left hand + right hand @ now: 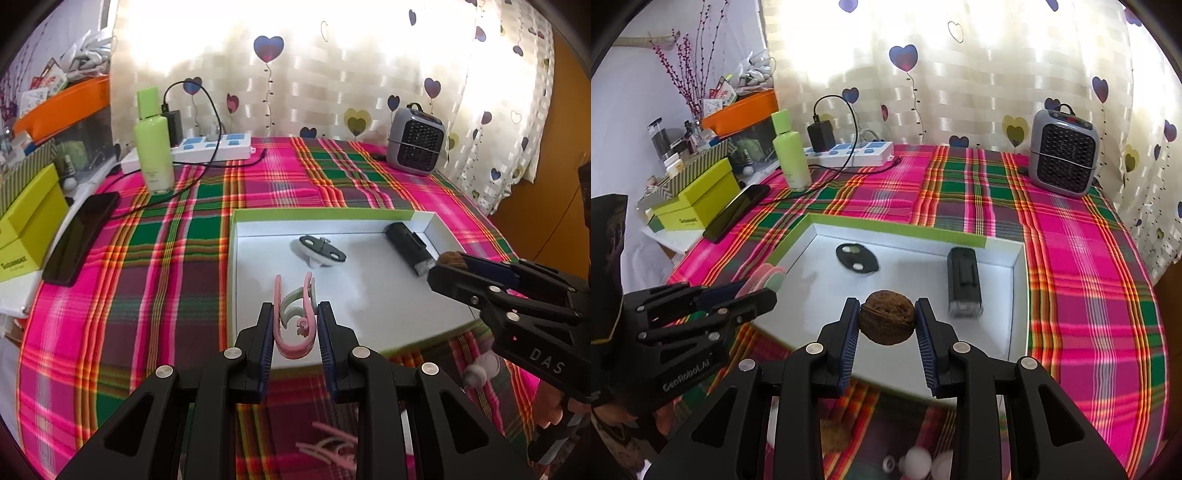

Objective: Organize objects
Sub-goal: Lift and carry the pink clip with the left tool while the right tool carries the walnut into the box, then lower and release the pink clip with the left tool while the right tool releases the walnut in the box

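Clips: the left gripper (295,325) is clamped on a pink-and-green hair clip (295,325), carried over the white tray's (369,306) seven-o'clock rim, probably for dropping in; at four o'clock the right gripper (886,323) pinches a walnut (886,322).

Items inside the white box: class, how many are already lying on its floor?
2: an oval dark grey clip near the back left, and a black rectangular device toward the right wall of the white box. The grippers may hide others.
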The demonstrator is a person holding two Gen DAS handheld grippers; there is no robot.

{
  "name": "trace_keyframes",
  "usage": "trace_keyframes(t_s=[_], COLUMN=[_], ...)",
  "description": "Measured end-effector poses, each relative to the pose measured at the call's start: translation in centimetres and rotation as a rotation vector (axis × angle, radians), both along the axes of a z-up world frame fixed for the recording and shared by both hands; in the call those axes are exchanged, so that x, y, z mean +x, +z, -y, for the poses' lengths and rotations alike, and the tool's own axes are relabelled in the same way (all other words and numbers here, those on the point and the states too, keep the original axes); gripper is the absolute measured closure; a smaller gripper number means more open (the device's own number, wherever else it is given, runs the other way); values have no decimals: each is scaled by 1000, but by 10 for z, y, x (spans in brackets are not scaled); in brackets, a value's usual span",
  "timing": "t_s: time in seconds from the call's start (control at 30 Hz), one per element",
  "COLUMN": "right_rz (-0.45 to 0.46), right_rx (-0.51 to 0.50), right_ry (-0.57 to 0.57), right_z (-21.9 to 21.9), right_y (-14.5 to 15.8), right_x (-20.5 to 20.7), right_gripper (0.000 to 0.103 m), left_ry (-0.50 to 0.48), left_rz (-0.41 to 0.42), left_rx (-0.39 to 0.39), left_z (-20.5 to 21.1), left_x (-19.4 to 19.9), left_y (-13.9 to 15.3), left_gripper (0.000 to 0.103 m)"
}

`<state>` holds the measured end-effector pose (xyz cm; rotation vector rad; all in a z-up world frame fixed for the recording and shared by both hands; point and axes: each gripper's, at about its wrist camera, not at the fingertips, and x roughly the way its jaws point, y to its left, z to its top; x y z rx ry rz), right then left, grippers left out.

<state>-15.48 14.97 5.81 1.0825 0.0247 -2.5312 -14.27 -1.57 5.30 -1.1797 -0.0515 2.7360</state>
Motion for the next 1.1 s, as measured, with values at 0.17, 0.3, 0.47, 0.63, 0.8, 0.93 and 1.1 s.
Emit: trace_keyframes(t_s=[0.17,0.3,0.47,0.63,0.8,0.93,1.1], right_rz=[19,29,44,68,82,94,105], right_rx=[18,33,56,62,71,81,87], right_ry=[5,4,4,0,4,15,16], right_z=[4,6,8,12,16,20,23], right_y=[-4,-8,-14,-21,-26,-31,-35], right_x=[-18,-31,-45,-62,-74,-80,-84], right_gripper=[71,71,71,71,71,71,71], left_ry=[0,6,5,5,6,5,2], left_rz=[33,46,45,55,81,90,90], left_rx=[14,12,2,-3,-2,1,-15], left_z=[2,4,3,0,-1,-1,-4], left_x=[-17,-26,-35,-47,-56,-61,-63], left_y=[-7,-12,-14,-16,-23,-26,-27], left_gripper=[82,82,82,82,82,82,82])
